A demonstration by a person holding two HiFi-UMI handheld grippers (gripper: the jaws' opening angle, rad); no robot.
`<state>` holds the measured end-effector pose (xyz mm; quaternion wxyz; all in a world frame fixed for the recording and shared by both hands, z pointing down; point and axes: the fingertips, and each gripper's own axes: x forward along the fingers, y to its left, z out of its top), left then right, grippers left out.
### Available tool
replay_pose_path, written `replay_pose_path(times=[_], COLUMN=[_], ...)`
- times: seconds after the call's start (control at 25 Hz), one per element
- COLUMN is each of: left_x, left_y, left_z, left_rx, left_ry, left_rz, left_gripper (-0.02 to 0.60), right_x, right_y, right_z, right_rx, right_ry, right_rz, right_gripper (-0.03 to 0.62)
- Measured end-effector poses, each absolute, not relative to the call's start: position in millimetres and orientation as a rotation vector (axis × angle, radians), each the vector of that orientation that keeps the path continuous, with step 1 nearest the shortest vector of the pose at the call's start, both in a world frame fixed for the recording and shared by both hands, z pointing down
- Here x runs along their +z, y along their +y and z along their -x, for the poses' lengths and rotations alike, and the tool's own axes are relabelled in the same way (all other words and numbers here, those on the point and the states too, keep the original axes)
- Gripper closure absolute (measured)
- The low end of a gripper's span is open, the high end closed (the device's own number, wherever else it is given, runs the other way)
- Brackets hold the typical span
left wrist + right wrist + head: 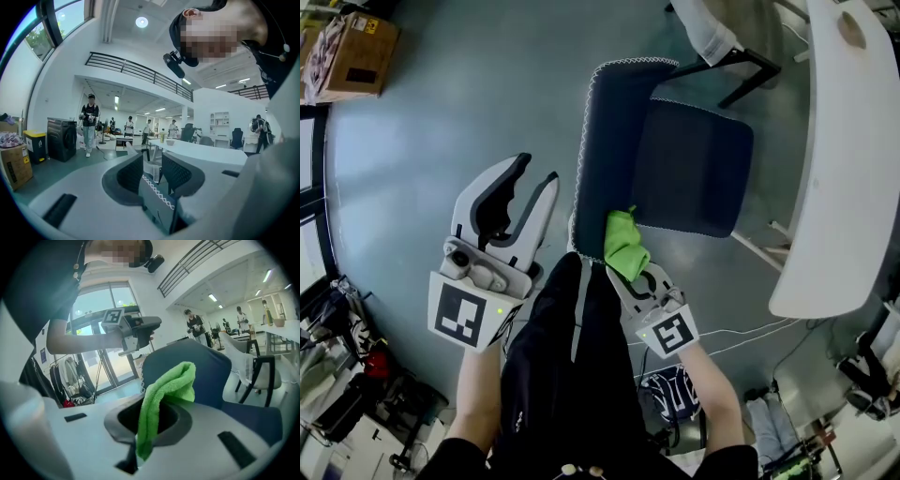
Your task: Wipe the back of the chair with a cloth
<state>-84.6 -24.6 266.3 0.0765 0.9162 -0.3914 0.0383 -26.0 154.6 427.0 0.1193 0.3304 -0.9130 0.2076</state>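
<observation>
A dark blue chair stands in front of me, its back (pixel 607 141) edged with white stitching and its seat (pixel 694 169) beyond. My right gripper (pixel 633 270) is shut on a folded green cloth (pixel 624 242), which touches the lower near edge of the chair back. In the right gripper view the cloth (pixel 164 397) sticks up out of the gripper (pixel 150 420), with the chair back (pixel 201 369) right behind it. My left gripper (pixel 523 192) hangs open and empty to the left of the chair. In its own view this gripper (pixel 152 176) has the stitched edge of the chair back (pixel 157 199) showing through its gap.
A white table (pixel 844 159) runs along the right side, close to the seat. Another chair's black legs (pixel 741 66) stand at the back. A cardboard box (pixel 352 52) sits far left. Cables (pixel 750 333) and clutter lie near my feet. People (pixel 89 122) stand far off.
</observation>
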Motion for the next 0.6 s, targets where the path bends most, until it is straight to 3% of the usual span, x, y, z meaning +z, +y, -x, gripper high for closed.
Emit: replay_pose_path(times=[0.6], left_x=[267], left_y=[-23], left_z=[78], left_rx=[0.121], left_ry=[-1.159], left_rz=[-2.755], left_gripper=[0.456], right_x=[400], right_y=[138], right_z=[20], right_rx=[0.610], right_ry=[-2.674], right_rz=[-1.060], right_gripper=[0.575])
